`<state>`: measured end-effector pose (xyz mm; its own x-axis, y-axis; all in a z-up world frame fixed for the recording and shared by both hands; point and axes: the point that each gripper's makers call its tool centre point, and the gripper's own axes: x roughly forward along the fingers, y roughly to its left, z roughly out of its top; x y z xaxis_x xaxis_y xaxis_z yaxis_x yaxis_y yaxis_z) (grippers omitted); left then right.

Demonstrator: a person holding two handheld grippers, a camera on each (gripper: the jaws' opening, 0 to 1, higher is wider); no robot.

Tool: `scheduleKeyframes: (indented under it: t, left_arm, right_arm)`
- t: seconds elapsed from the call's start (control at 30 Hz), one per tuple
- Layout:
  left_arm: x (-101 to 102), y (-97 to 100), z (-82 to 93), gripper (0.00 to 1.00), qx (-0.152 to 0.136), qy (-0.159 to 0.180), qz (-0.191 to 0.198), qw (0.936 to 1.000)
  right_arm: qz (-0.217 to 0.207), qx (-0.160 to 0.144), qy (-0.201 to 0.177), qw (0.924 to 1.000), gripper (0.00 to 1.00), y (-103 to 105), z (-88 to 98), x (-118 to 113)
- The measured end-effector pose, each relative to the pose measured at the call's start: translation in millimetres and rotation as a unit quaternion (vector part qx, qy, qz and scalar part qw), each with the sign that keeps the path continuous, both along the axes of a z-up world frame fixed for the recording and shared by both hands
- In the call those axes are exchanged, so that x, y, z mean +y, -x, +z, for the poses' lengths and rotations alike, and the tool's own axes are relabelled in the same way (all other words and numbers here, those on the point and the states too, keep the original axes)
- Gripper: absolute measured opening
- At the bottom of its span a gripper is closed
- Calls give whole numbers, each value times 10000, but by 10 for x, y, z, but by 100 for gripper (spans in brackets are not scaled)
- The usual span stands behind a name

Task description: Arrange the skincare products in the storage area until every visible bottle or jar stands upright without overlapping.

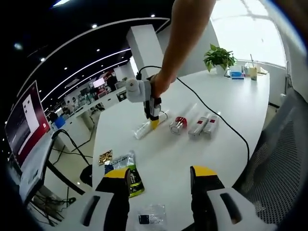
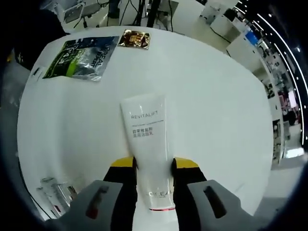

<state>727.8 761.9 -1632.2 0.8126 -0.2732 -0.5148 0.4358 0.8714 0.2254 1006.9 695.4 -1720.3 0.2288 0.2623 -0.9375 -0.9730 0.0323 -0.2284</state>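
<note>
Tabletop first: a broad white curved table (image 1: 250, 103) carries everything, seen from afar in the left gripper view and from close above in the right gripper view. The left gripper view takes in the room too: a dark monitor with a red and white screen (image 1: 26, 125) at one side, a green potted plant (image 1: 219, 57) at the far end, and a black cable (image 1: 231, 127) trailing across the white surface. A person's bare arm (image 1: 185, 38) reaches down to the right gripper (image 1: 153, 121), which is closed around a long white plastic tube (image 1: 151, 124) lying on the table. The right gripper view makes the grip plain: both yellow-tipped jaws press the sides of that tube near its cap end, and its printed face reads REVITALIFT.

Beside it in the left gripper view lie a clear tube with a red and silver cap (image 1: 180, 121) and two small white and red bottles (image 1: 204, 126), all on their sides, close together. A green and silver foil sachet (image 1: 127, 175) sits near the left gripper (image 1: 161, 180), whose jaws stand apart with nothing between them. The right gripper view shows the sachet's lettering, and next to it a small gold foil packet (image 2: 134, 39).
</note>
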Motion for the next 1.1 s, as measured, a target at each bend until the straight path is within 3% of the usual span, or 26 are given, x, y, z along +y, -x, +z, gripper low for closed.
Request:
scheduleKeyframes:
  t: [0.23, 0.4, 0.53, 0.67, 0.7, 0.83, 1.1]
  left_arm:
    - [-33, -5, 27, 51, -54, 75, -59, 9999]
    - [-65, 0, 46, 51, -87, 125, -127, 9998]
    - [-87, 2, 67, 51, -134, 162, -178, 9996]
    - [-122, -7, 90, 50, -161, 284, -234, 9992]
    - [-132, -6, 92, 50, -170, 284, -264, 9991]
    - [-161, -5, 134, 50, -263, 337, -325, 9986]
    - [-205, 15, 129, 50, -121, 541, -365, 9978]
  right_arm:
    - [-96, -96, -270, 9995, 25, 49, 264, 13]
    - [-265, -212, -717, 9968, 25, 139, 586, 6]
    - [-674, -187, -1257, 9896, 25, 168, 790, -6]
    - [-911, -94, -1857, 9783, 25, 320, 1040, 0]
    - [-1042, -130, -2074, 9726, 25, 361, 1148, -28]
    - [-1287, -226, -2493, 9596, 25, 473, 1371, -110]
    - [-1804, -331, -3174, 9304, 26, 779, 1712, -307]
